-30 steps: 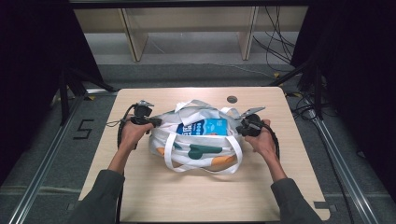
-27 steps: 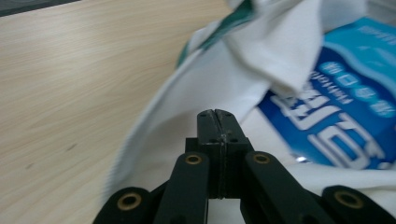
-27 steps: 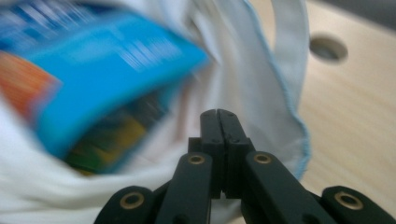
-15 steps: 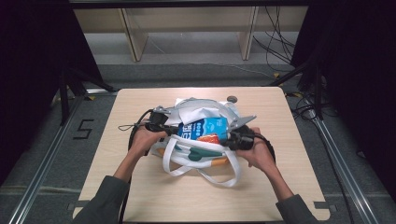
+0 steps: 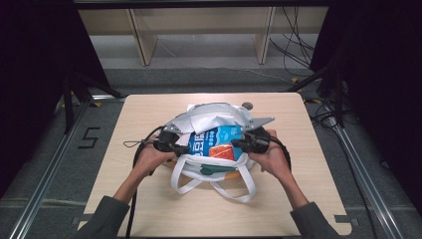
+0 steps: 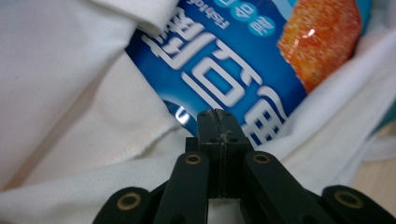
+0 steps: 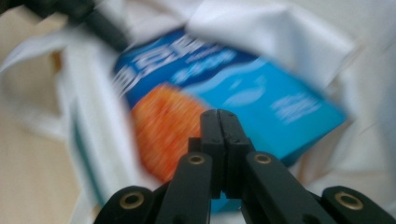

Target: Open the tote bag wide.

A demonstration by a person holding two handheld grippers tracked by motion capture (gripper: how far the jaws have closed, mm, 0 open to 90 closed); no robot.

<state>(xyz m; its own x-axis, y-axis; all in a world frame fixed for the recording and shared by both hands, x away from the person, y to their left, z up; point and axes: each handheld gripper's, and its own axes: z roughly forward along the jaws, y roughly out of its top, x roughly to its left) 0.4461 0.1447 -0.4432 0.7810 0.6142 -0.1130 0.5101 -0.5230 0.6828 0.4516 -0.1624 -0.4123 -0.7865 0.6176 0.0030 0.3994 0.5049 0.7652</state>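
A white bag (image 5: 211, 149) lies at the middle of the table (image 5: 149, 119), slumped and open on top, its long axis running from 9 to 3 o'clock. Its two looped handles (image 5: 214, 181) spill toward 6 o'clock, onto the bare wood in front of the person.

Inside it, a blue packet (image 5: 215, 142) lies face up, with white lettering and an orange patch at its 5 o'clock corner. Its long axis tilts slightly, from about 8 to 2 o'clock. A dark green thing (image 5: 216, 171) shows under the bag's near edge; I cannot tell what it is.

The left tongs (image 5: 180, 148) are at the bag's 9 o'clock side. In the left gripper view the left tongs (image 6: 217, 126) are pressed tight together at the bag's cloth edge, the packet (image 6: 224, 70) just beyond the tips. Whether a fold of cloth is pinched between them I cannot tell.

The right tongs (image 5: 238, 144) are at the 3 o'clock side. In the right gripper view, which is blurred, the right tongs (image 7: 219, 126) are likewise pressed together over the packet (image 7: 243, 98), with the bag (image 7: 280, 23) around it.

A small dark disc (image 5: 247, 105) sits on the table at 12 o'clock, just behind the bag.
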